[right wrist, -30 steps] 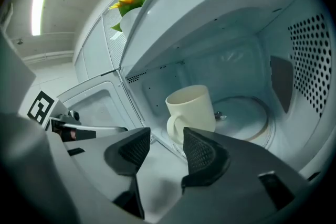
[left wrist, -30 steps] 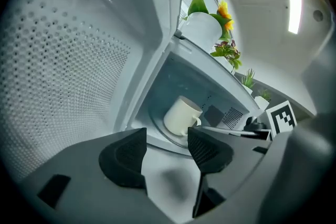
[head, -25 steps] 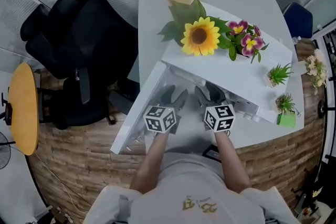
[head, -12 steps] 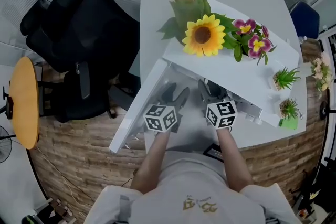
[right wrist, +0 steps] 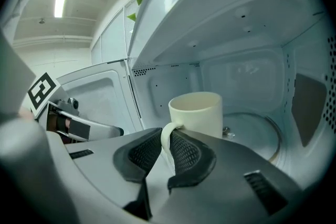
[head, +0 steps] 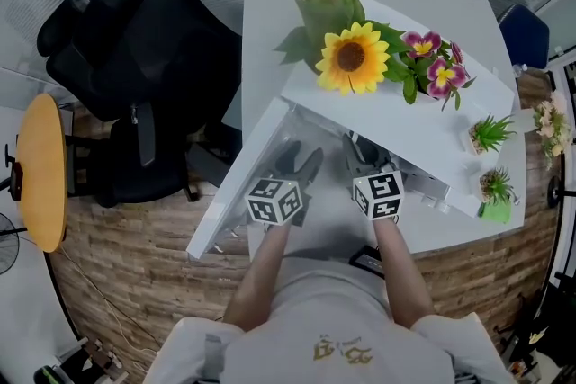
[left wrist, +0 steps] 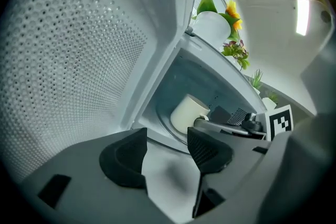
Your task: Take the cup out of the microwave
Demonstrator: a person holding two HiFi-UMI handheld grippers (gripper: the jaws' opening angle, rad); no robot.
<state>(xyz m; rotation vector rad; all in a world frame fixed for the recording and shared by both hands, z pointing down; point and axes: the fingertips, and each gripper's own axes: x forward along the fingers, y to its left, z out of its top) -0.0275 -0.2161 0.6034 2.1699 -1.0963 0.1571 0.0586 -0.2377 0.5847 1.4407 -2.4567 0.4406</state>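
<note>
A cream cup (right wrist: 197, 113) stands on the glass turntable (right wrist: 257, 131) inside the open white microwave (head: 396, 117). My right gripper (right wrist: 165, 152) reaches into the cavity. Its jaws have just been closing, and the pads now pinch the cup's handle (right wrist: 167, 136) between them. In the head view the right gripper (head: 360, 153) is half hidden under the microwave's top. My left gripper (left wrist: 165, 152) stands open and empty in front of the door (left wrist: 79, 60), with the cup (left wrist: 186, 113) visible beyond it. From above, the left gripper (head: 297, 166) lies beside the open door (head: 243, 184).
A sunflower (head: 351, 58), pink flowers (head: 432, 67) and small green plants (head: 490, 135) sit on top of the microwave. A black office chair (head: 135, 76) and a yellow round stool (head: 40, 175) stand to the left. The door swings out leftward.
The right gripper's marker cube has rolled slightly at the microwave's mouth. The left gripper has stayed where it was.
</note>
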